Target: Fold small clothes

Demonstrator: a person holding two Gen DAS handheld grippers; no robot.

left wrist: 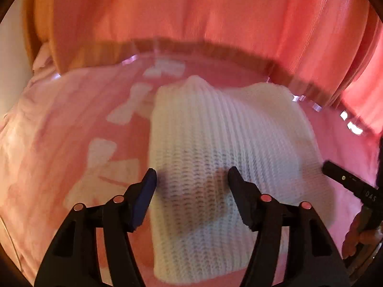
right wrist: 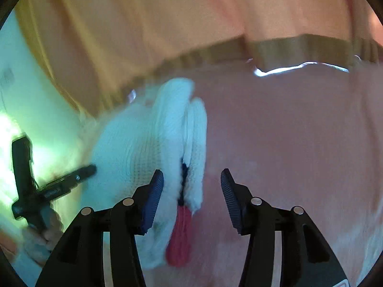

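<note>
A white ribbed knit garment (left wrist: pixel 215 148) lies folded on a pink cloth-covered table (left wrist: pixel 59 124). My left gripper (left wrist: pixel 192 175) is open just above its near part, with nothing between the fingers. In the right wrist view the same white knit (right wrist: pixel 148 143) shows stacked folded layers along its right edge and a red knit piece (right wrist: pixel 179 236) sticking out at the bottom. My right gripper (right wrist: pixel 192 177) is open over that folded edge and holds nothing. The right gripper's tip also shows in the left wrist view (left wrist: pixel 340 177). The left gripper also shows in the right wrist view (right wrist: pixel 52 186).
The pink cloth has pale bow prints (left wrist: pixel 129 105). The table's far edge (left wrist: pixel 215 47) has a clear shiny rim, with a pink-orange curtain (left wrist: pixel 215 12) hanging behind it. Open pink cloth (right wrist: pixel 299 143) lies right of the garment.
</note>
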